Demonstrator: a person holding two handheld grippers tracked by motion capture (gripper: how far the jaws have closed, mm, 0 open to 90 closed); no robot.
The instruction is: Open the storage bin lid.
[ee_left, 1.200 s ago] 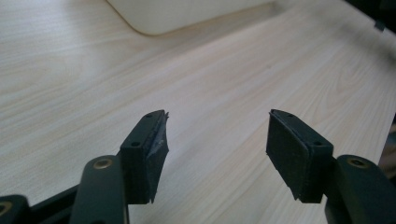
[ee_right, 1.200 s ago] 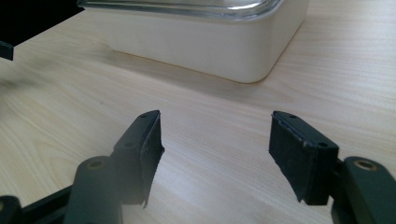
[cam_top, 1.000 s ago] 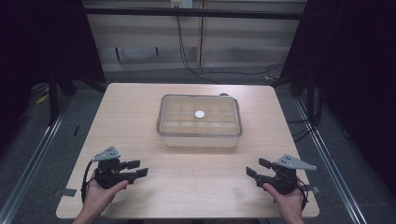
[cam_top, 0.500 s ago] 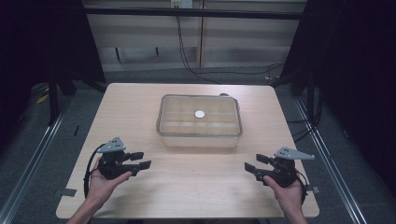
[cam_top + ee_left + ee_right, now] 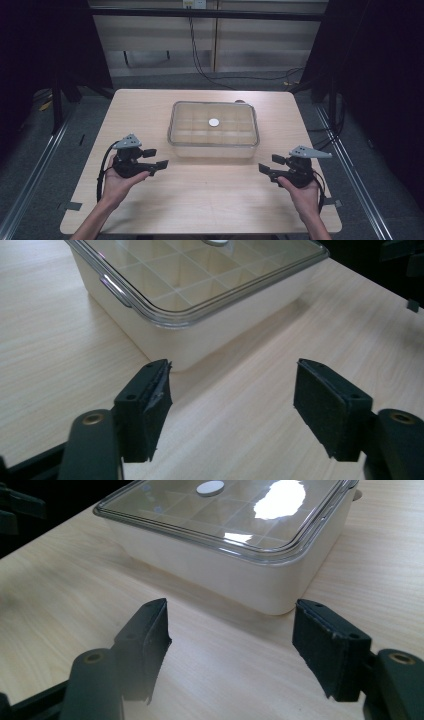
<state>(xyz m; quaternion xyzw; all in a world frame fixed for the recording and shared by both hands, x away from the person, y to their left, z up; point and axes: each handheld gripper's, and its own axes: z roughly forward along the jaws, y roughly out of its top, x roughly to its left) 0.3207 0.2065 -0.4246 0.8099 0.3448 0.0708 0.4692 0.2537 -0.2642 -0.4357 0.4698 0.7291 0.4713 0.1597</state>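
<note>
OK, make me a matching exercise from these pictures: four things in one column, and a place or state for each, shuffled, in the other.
Things:
1. left gripper
2. right gripper
3. clear lid
4. white round knob

Places or states:
A. at the middle of the lid
B. closed over the box of square compartments
C. open, held near the table's left front, pointing toward the box
D. open, held near the table's right front, pointing toward the box

Pairs: 1-C, 2-D, 3-B, 4-A
</note>
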